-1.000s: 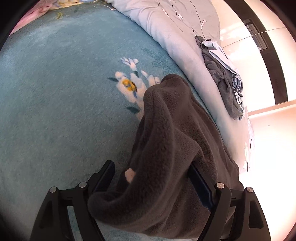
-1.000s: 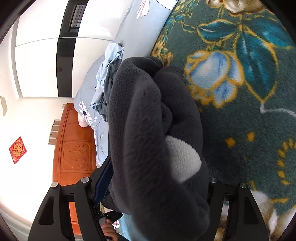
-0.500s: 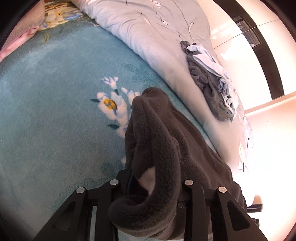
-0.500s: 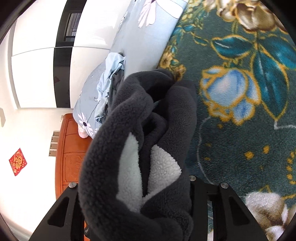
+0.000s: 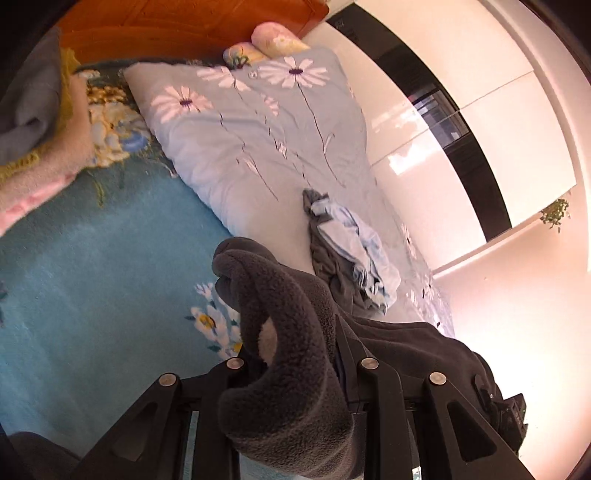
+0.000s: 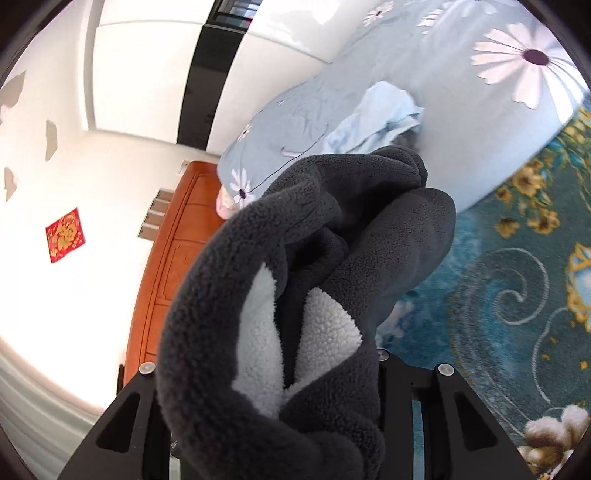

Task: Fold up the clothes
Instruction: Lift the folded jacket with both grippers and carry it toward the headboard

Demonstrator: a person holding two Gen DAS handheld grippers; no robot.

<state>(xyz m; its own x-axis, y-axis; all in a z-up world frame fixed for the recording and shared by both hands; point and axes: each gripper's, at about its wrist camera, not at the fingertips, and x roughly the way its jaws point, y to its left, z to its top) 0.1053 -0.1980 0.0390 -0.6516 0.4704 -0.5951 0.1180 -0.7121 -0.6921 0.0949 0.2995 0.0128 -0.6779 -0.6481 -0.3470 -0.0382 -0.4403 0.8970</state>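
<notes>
A dark grey fleece garment point(image 5: 291, 332) with white sherpa lining is bunched between the jaws of my left gripper point(image 5: 301, 365), which is shut on it. The same fleece point(image 6: 332, 258) fills the right wrist view, pinched in my right gripper point(image 6: 266, 369), also shut on it. The fingertips are hidden under the cloth. The garment is held up above a blue floral blanket point(image 5: 92, 295) on the bed.
A light blue daisy duvet point(image 5: 258, 140) lies behind, with a crumpled pile of grey and pale blue clothes point(image 5: 347, 251) on it. Folded pink and grey items point(image 5: 33, 140) sit at left. A wooden headboard point(image 5: 184, 26) and white wardrobe point(image 5: 461, 129) stand beyond.
Both grippers closed on the fleece and lifted it off the blanket. The views tilted up, so the headboard, duvet and wardrobe now show.
</notes>
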